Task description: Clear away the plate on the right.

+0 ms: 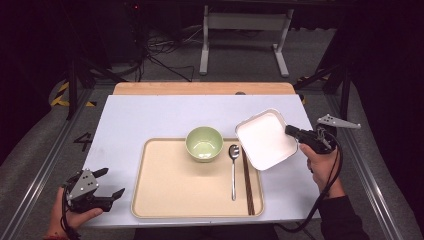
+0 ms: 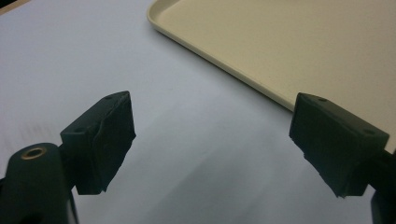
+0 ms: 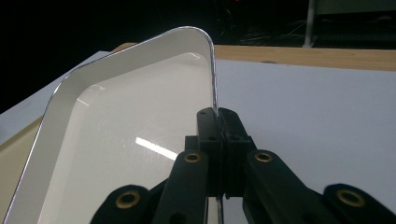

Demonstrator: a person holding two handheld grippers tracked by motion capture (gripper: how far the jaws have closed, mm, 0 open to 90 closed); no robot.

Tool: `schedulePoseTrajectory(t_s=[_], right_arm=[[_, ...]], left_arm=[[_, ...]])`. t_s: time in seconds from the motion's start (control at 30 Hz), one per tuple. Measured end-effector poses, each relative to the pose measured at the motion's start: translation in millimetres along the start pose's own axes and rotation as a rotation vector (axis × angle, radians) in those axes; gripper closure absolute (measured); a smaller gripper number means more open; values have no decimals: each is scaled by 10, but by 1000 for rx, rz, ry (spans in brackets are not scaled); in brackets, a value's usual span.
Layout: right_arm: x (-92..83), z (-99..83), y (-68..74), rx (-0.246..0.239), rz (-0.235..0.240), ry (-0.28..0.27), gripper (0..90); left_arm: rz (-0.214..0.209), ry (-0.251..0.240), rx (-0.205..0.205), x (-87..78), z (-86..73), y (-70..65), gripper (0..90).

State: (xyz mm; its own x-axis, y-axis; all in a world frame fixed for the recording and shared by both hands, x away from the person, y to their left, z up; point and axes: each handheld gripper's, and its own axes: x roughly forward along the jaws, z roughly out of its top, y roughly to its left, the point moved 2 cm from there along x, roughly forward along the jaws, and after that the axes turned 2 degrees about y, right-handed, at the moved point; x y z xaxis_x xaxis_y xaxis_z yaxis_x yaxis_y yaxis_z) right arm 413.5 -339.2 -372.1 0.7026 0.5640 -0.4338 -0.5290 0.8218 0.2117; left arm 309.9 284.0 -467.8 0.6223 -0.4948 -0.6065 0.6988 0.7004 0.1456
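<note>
Beside tray (image 1: 150, 190) | right tool (image 1: 289, 131) clamps white dish (image 1: 265, 140) rim | left tool (image 1: 111, 185) apart

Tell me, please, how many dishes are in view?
2: a green bowl stands at the tray's far edge; a white square plate is gripped by its rim in the right gripper, right of the tray.

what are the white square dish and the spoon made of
White square dish: likely glazed ceramic or melamine; glossy, with a sharp light streak and a thin shiny rim. Spoon: looks like polished metal, silver-grey with bright glints, probably stainless steel.
</note>
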Motion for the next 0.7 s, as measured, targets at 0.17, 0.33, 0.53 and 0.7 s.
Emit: schedulePoseTrajectory(t_s=[0.17,0.33,0.53,0.7], right_arm=[[80,8,142,-29,38,16,899],[162,11,289,-58,72,36,899],[253,11,464,-93,110,55,899],[300,16,581,-115,134,64,899]], left_arm=[[-3,-2,0,3,0,1,150],[-4,-2,-3,4,-3,-2,150],[-6,1,2,7,-3,-2,150],[-9,1,2,12,-2,-1,150]])
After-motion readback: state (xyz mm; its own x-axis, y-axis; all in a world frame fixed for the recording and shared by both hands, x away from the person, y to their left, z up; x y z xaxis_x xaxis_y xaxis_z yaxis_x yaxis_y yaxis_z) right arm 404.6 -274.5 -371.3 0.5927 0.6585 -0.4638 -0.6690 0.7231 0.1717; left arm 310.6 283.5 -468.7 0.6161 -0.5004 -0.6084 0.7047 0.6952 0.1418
